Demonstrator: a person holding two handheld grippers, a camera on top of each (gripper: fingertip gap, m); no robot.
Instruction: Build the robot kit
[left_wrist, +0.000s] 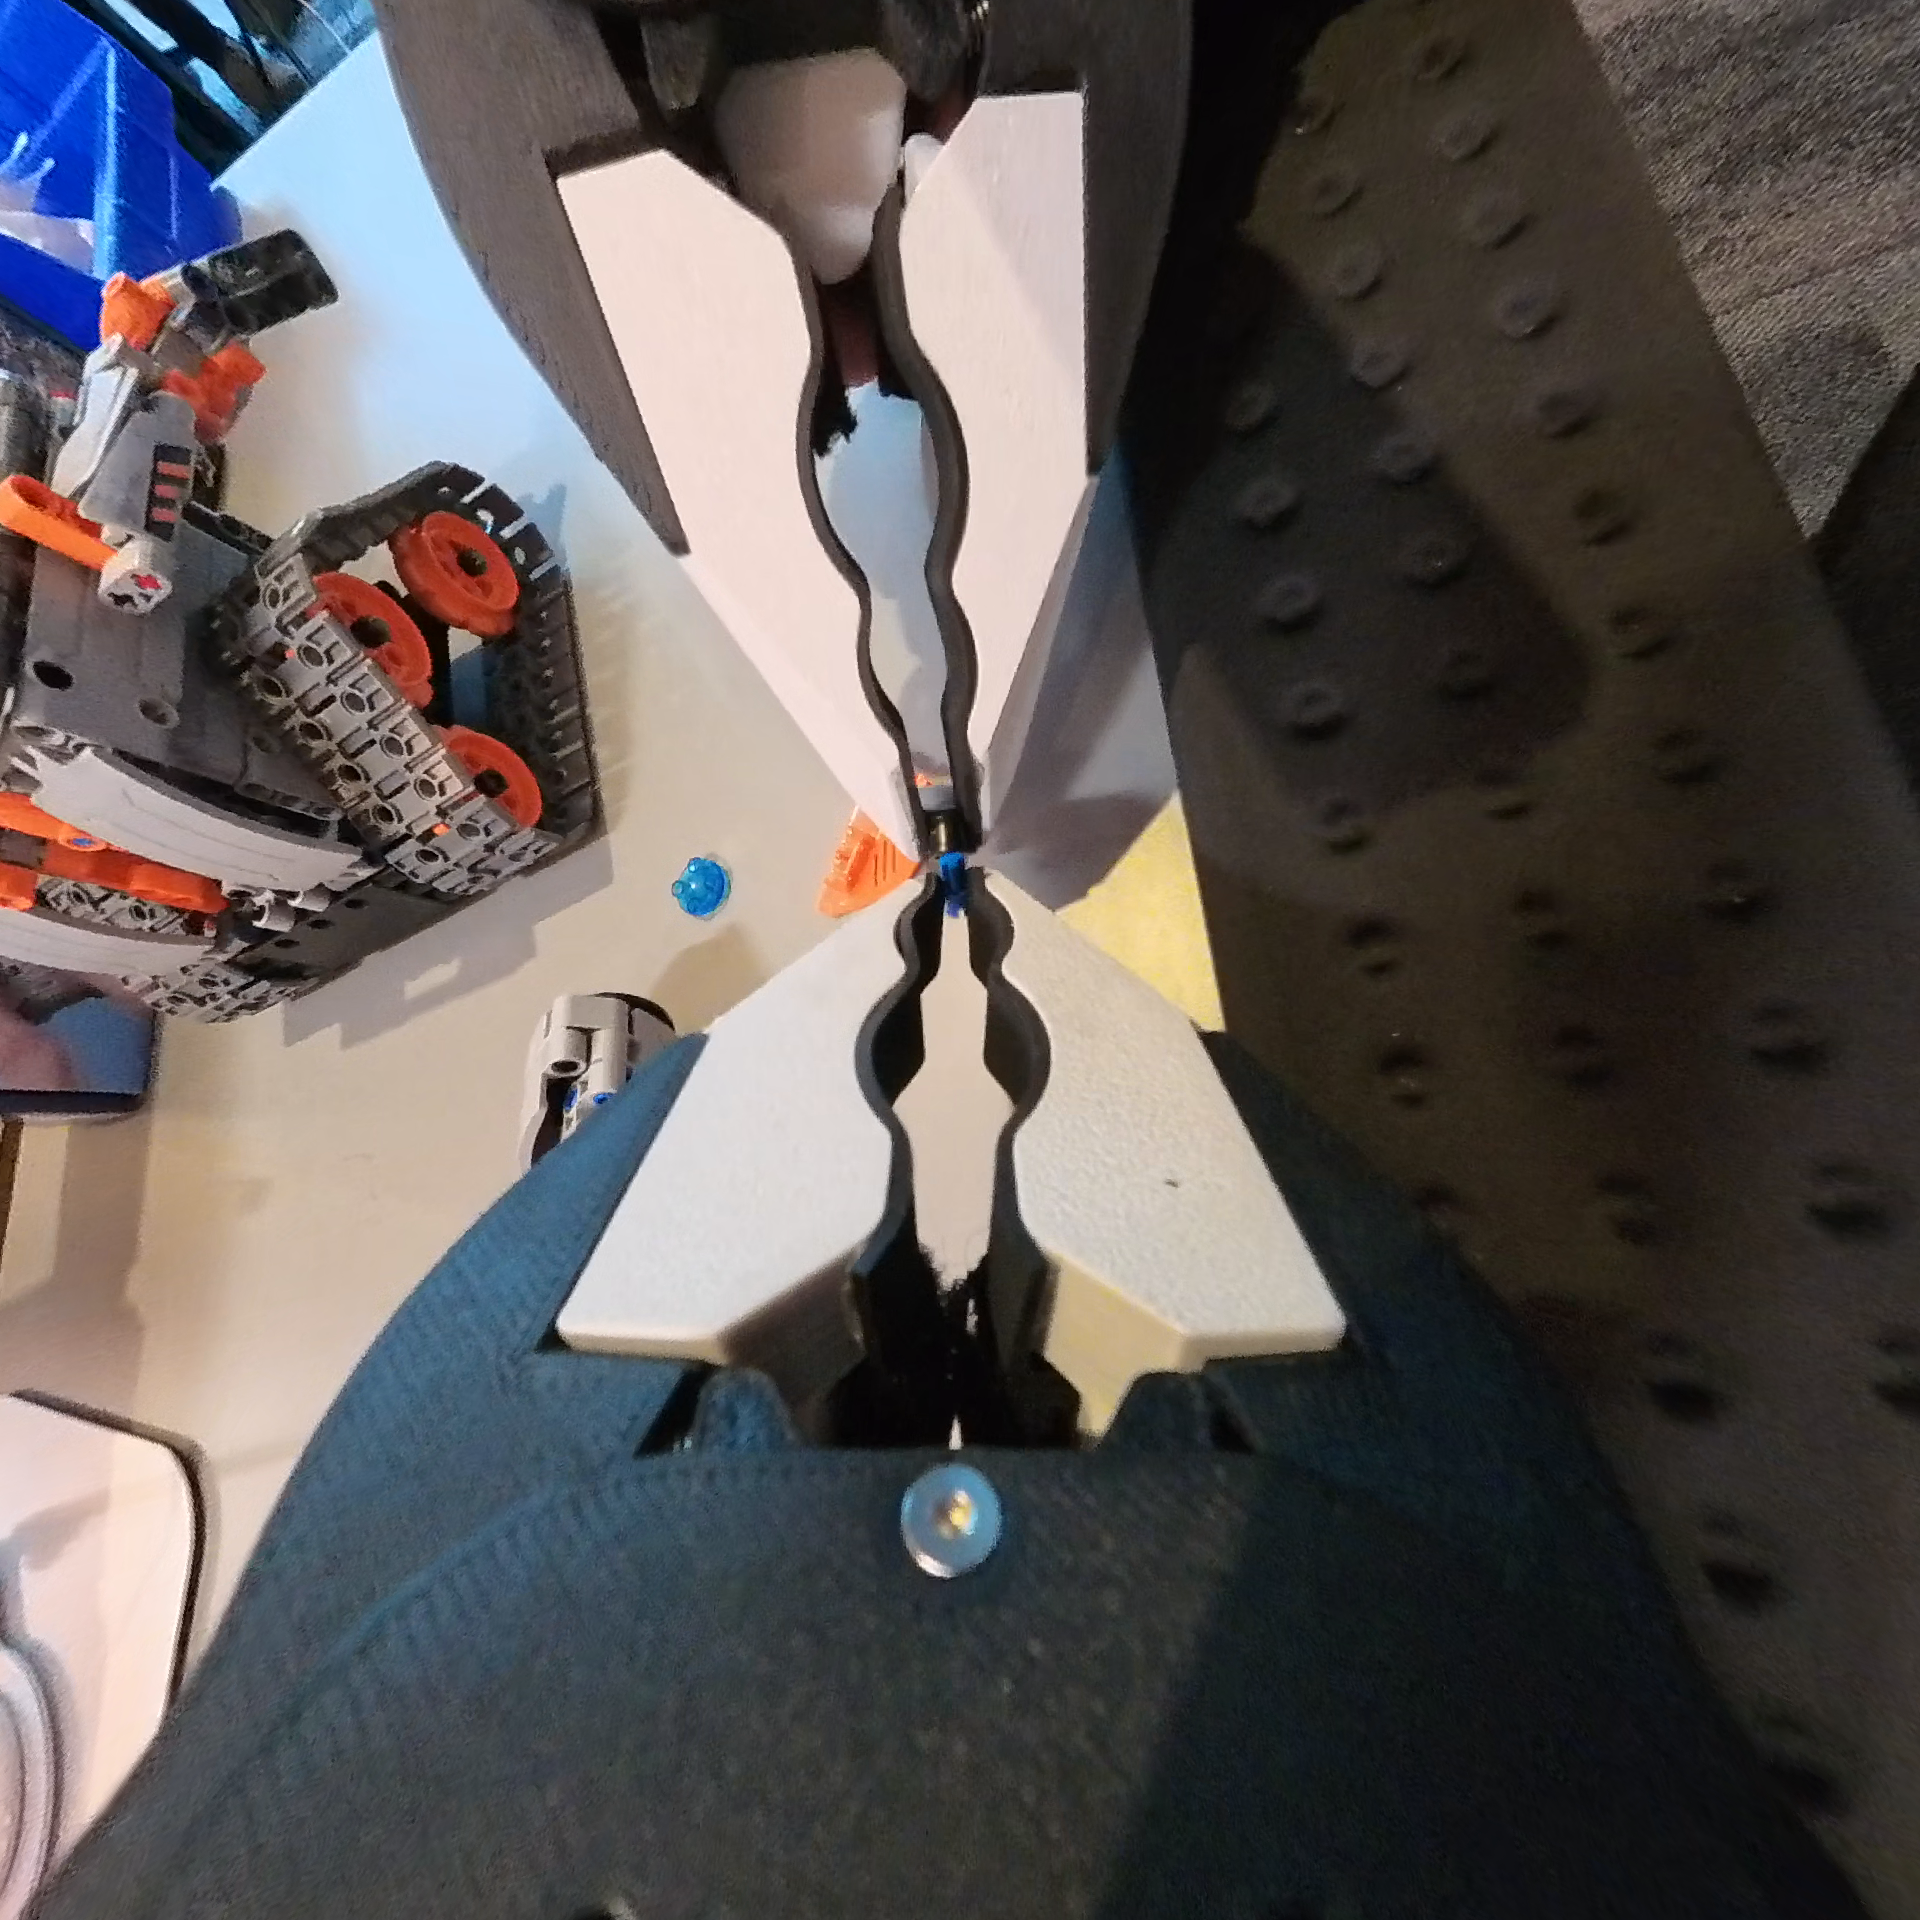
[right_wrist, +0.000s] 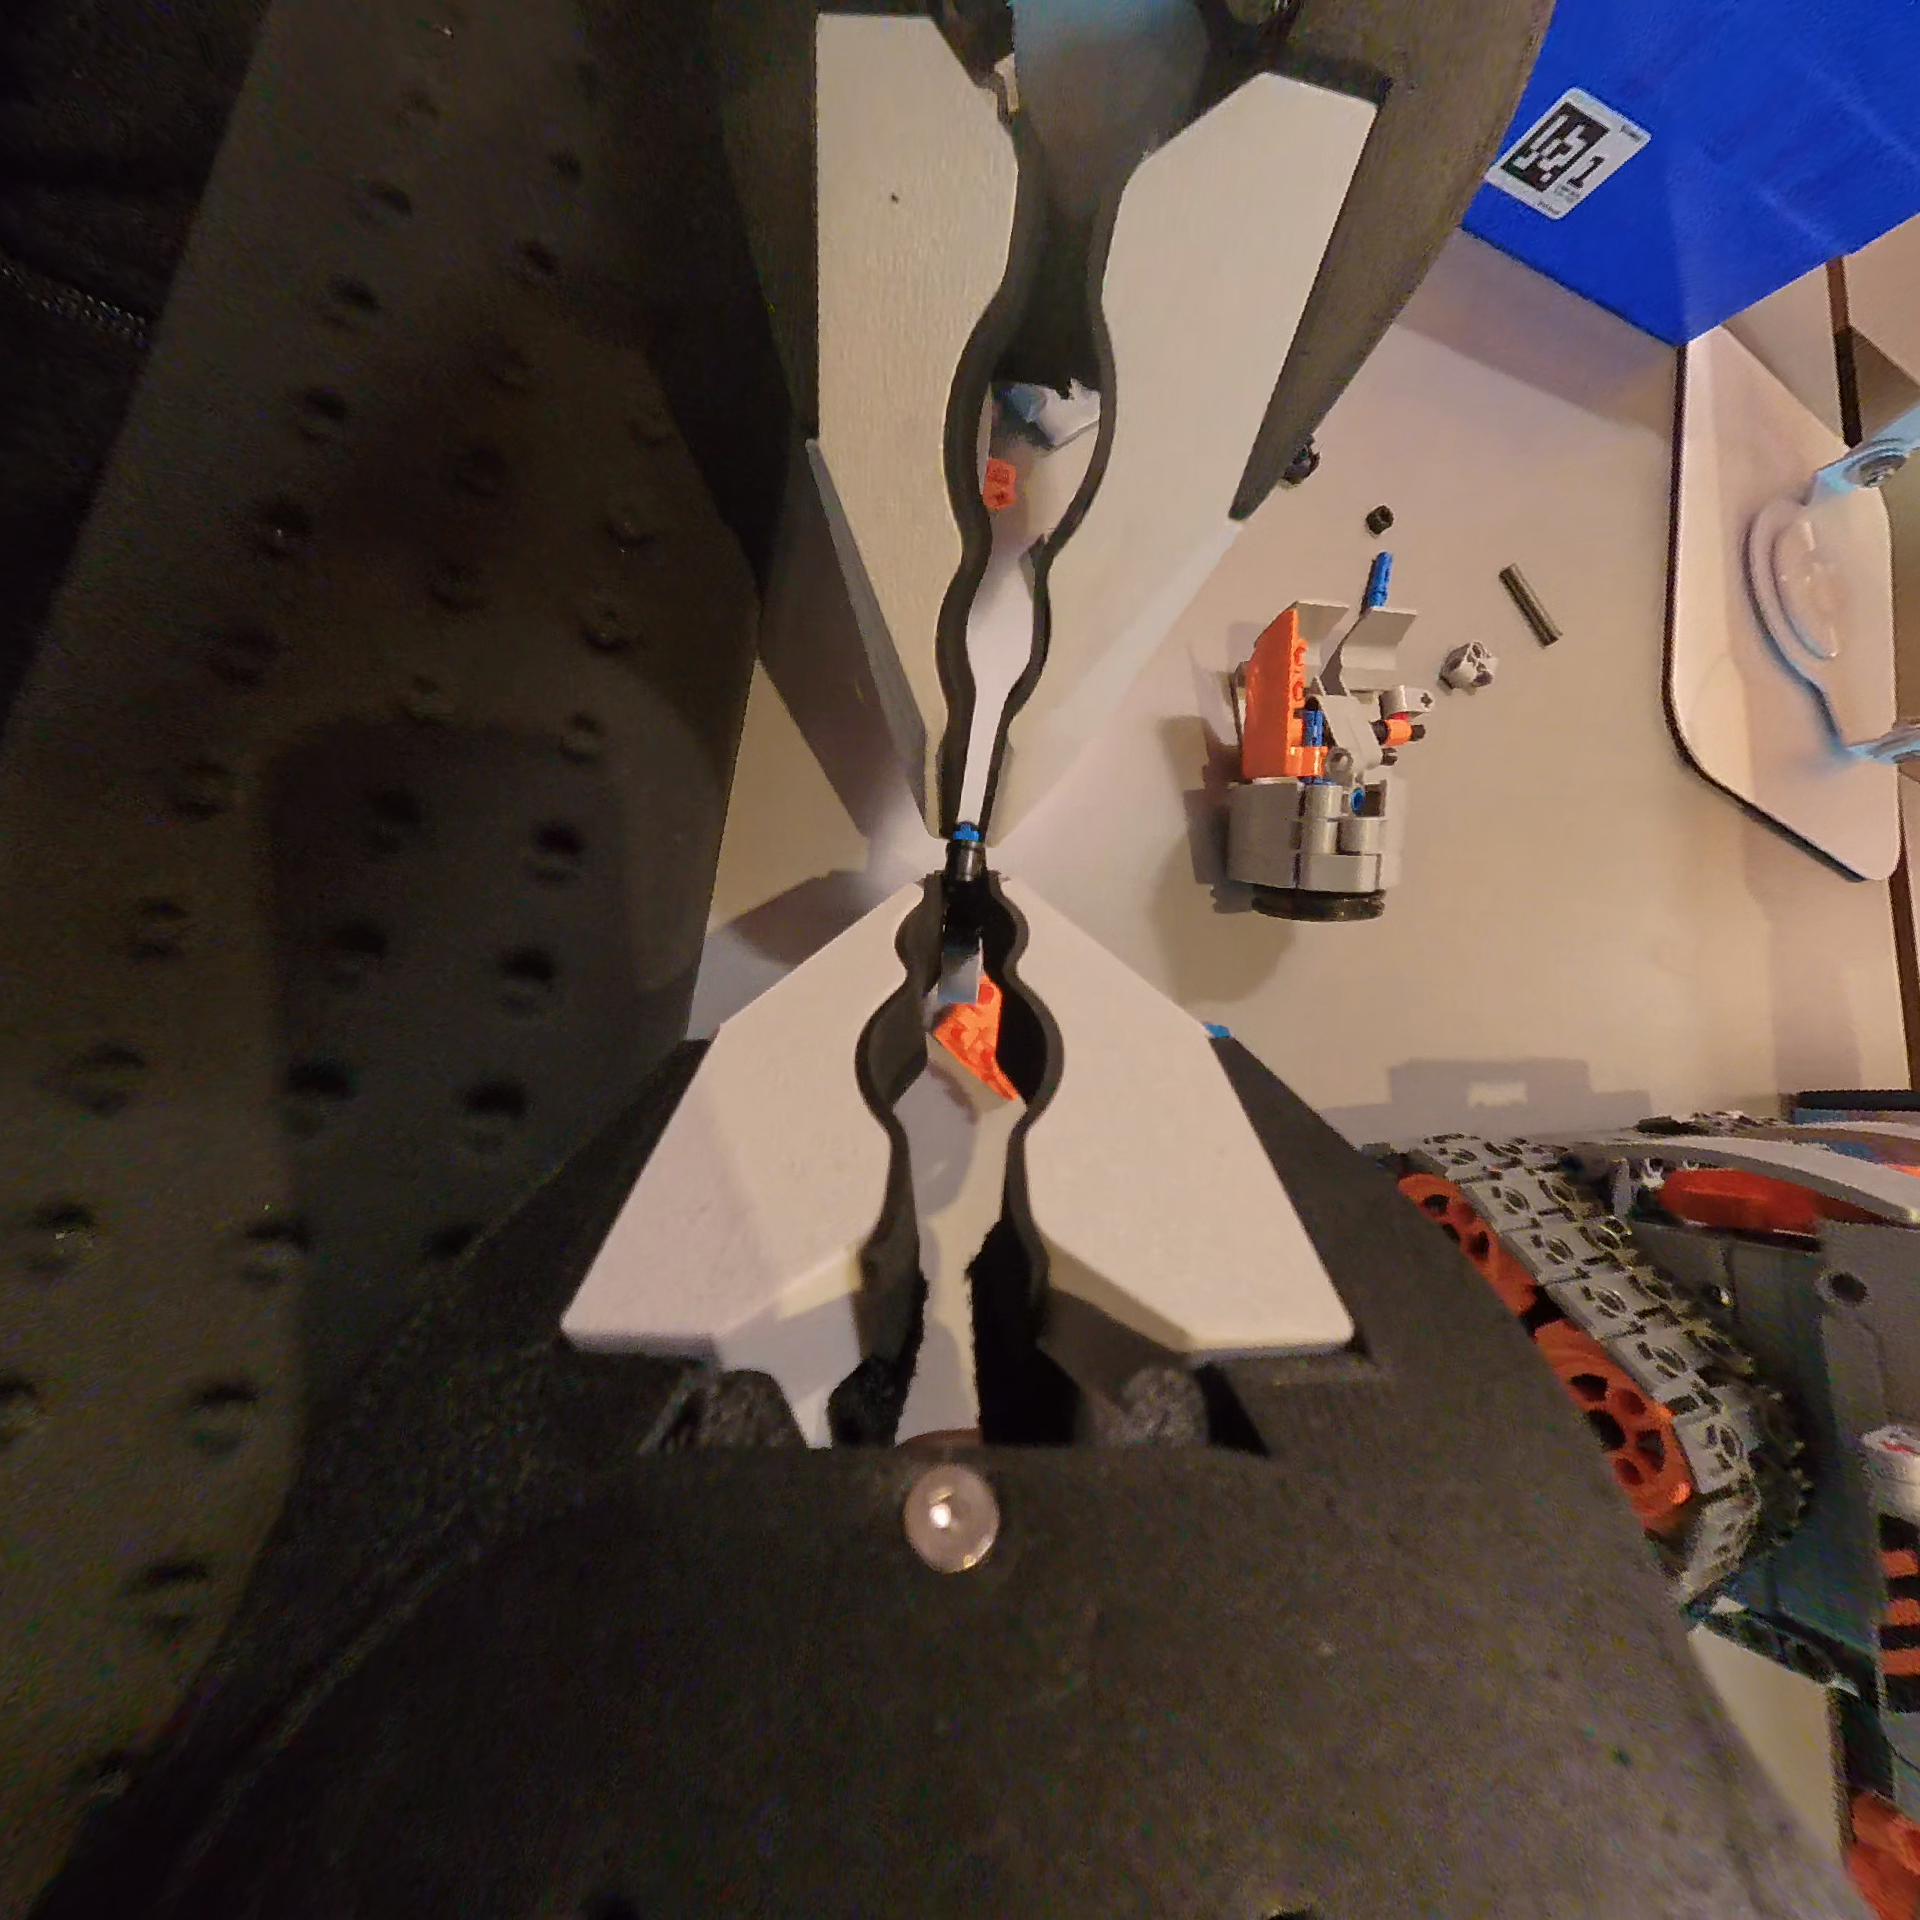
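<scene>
My left gripper (left_wrist: 951, 902) is shut on a small blue pin (left_wrist: 952, 879) at its fingertips. My right gripper (right_wrist: 962, 891) is shut on a small black connector (right_wrist: 964, 862) with a grey and orange piece (right_wrist: 975, 1034) behind it, between the fingers. The two grippers face each other tip to tip above the white table (left_wrist: 395, 1195). The pin's end meets the connector's end. In the left wrist view the right gripper (left_wrist: 940, 816) comes in from the top. In the right wrist view the left gripper (right_wrist: 966, 826) comes in from the top with the blue pin (right_wrist: 966, 831).
A grey, black and orange tracked vehicle model (left_wrist: 364, 675) (right_wrist: 1610, 1299) stands beside the grippers. A clear blue round stud (left_wrist: 701, 886), a small grey-orange sub-assembly (right_wrist: 1320, 748), a black axle (right_wrist: 1530, 605), a blue bin (right_wrist: 1714, 156) and a dark dimpled panel (left_wrist: 1507, 727) are nearby. My left and right fingertips are right by each other. Left tips and right tips are each some 9 cm from the clear blue round stud (left_wrist: 701, 886).
</scene>
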